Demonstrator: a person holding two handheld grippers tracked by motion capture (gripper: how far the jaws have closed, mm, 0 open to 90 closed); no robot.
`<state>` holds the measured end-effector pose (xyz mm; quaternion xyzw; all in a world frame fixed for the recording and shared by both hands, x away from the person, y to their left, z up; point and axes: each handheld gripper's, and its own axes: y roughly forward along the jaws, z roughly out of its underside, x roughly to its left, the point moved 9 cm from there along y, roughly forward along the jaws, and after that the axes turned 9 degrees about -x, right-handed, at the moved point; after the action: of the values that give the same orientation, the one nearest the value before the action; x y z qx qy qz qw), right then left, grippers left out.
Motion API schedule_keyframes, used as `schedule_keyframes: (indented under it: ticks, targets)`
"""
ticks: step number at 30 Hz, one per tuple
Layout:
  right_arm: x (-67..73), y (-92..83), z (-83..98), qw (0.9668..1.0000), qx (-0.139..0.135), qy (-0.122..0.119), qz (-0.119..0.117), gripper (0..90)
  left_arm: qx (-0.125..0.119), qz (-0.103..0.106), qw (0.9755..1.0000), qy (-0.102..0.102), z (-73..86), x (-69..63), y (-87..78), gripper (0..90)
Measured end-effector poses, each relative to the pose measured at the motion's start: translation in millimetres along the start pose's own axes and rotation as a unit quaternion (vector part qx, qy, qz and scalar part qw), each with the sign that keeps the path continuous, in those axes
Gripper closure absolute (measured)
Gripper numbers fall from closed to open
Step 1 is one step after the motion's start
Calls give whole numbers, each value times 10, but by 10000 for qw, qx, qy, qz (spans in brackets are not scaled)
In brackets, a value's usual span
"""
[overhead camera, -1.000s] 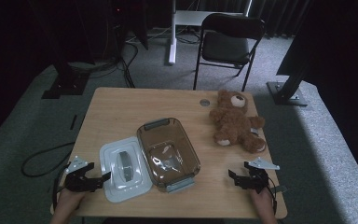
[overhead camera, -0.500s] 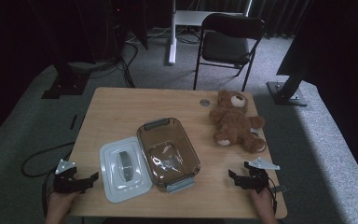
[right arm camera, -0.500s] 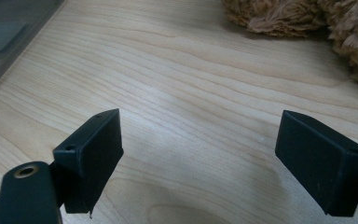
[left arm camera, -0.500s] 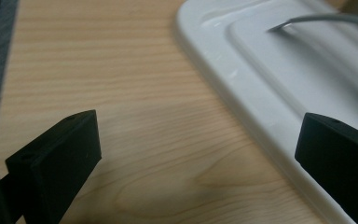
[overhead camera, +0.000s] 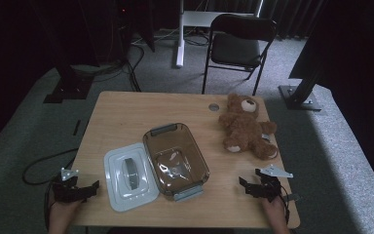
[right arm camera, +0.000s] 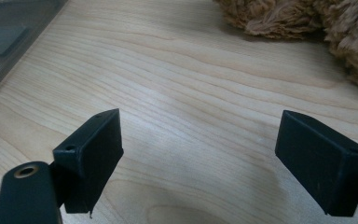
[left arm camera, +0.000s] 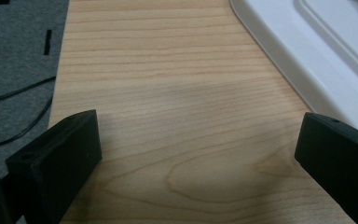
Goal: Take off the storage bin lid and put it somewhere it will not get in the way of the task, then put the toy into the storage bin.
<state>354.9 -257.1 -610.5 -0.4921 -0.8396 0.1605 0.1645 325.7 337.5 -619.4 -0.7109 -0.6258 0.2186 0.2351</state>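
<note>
A clear brown-tinted container [overhead camera: 175, 158] stands open in the middle of the wooden table [overhead camera: 126, 117]. Its white lid [overhead camera: 129, 175] lies flat at its left, and the lid's edge [left arm camera: 307, 51] is in the left gripper view. A brown teddy bear [overhead camera: 246, 126] lies at the right; its fur [right arm camera: 307, 18] is ahead of the right gripper. My left gripper [overhead camera: 93, 187] sits at the table's front left edge, left of the lid. Its jaws have just been opening and stand open [left arm camera: 200, 149] over bare wood. My right gripper [overhead camera: 244, 186] is open [right arm camera: 200, 154] near the front right, nothing between its jaws.
A folding chair [overhead camera: 241, 41] stands on the grey carpet beyond the table. A small round grommet [overhead camera: 214, 106] sits in the tabletop next to the bear's head. A cable [overhead camera: 44, 163] lies on the floor at the left. Bare wood stretches across the far half of the table.
My left gripper has drawn back leftward from the lid's edge to the table's left edge. The right gripper, container, lid and bear have not moved.
</note>
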Motion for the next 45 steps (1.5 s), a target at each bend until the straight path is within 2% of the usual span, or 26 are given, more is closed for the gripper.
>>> schedule_keyframes:
  ticks: [3,9,14,15,22,28,31,33,36,40,45]
  targets:
    - [-1,0,0,10000,-3,-4,11,141,-40,-135,9999,93,7,-5,17,11]
    - [-6,-1,-3,10000,-21,18,23,141,-88,-180,9998,58,2,-14,27,11]
    - [-6,1,-2,10000,-9,10,24,141,-79,-128,9998,114,-8,-82,43,11]
    - [-5,1,-1,10000,-5,9,22,141,-94,-89,9998,132,-25,-135,66,11]
    - [-5,1,-2,10000,-9,8,18,141,-85,37,9997,239,-79,-290,138,11]
    - [-5,-1,-3,10000,-19,9,29,141,-83,86,9995,278,-89,-352,153,11]
    - [-15,-12,-26,9998,-149,-65,141,140,-90,-133,9998,96,-86,-283,146,11]
    - [-19,-11,-30,9997,-151,-77,182,140,-84,-161,9998,73,-83,-259,142,11]
    - [-31,-28,-69,9995,-180,-103,245,140,-90,-21,9998,182,-70,-226,124,11]
    - [-71,-62,-122,9991,-193,-83,356,140,-89,-14,9998,189,-69,-226,124,11]
    - [-264,-209,-399,9951,-555,212,791,139,-90,-14,9998,188,-69,-226,124,11]
